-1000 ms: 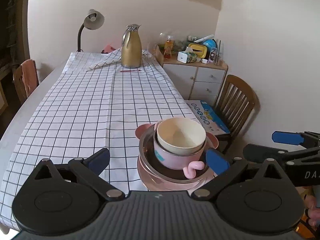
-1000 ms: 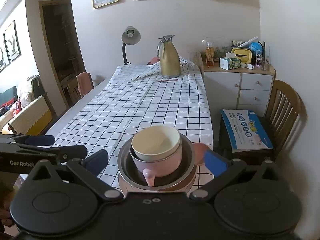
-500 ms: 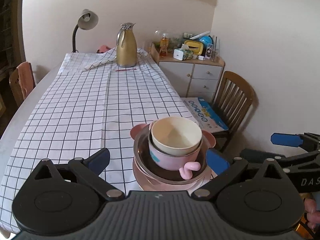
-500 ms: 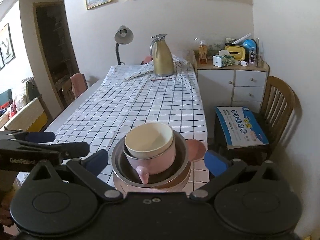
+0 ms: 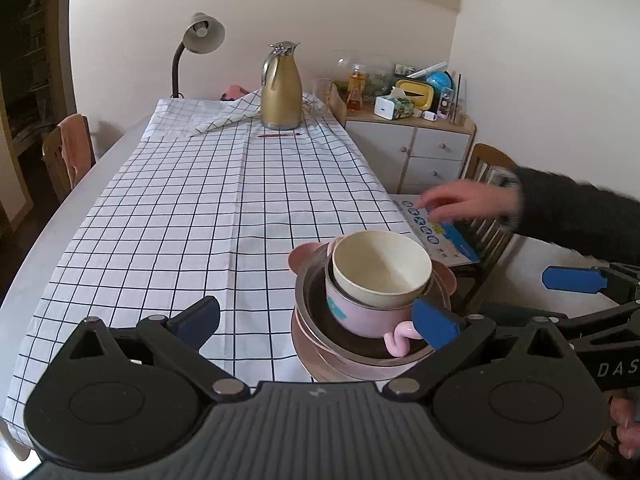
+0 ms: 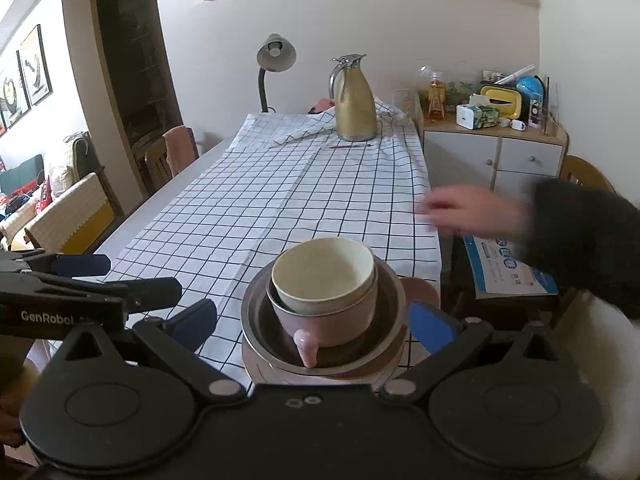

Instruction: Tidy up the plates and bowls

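Observation:
A stack stands at the near right corner of the checked tablecloth: a cream bowl in a pink handled cup, inside a metal bowl, on a pink plate. My left gripper is open, its blue-padded fingers either side of the stack and nothing gripped. The right wrist view shows the same cream bowl, cup and metal bowl, with my right gripper open around them. A person's bare hand in a dark sleeve reaches in from the right.
A gold thermos jug and a red pen sit at the table's far end, by a desk lamp. A cabinet with clutter and a wooden chair holding a blue booklet stand right of the table.
A bare hand in a dark sleeve has come in from the right, above the table's right edge. The stack and both open grippers have barely shifted.

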Motion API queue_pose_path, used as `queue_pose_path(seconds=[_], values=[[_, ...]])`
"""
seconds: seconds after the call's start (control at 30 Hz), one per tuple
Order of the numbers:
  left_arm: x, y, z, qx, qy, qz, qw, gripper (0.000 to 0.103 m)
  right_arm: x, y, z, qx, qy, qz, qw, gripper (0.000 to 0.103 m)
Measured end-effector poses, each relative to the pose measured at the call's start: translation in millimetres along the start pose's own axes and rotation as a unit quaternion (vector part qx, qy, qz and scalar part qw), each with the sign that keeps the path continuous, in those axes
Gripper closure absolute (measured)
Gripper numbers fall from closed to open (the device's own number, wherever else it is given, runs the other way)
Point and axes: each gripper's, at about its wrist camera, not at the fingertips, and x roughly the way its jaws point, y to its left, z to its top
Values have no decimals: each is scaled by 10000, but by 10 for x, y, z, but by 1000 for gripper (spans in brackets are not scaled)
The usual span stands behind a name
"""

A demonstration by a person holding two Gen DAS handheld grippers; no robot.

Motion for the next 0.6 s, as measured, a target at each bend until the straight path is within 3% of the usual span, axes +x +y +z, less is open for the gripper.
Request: queue_pose_path(seconds=[0.6], values=[[-5,21,-17,-77,122,22,9999,0,44,18,18,-82,165,100,9998,0]])
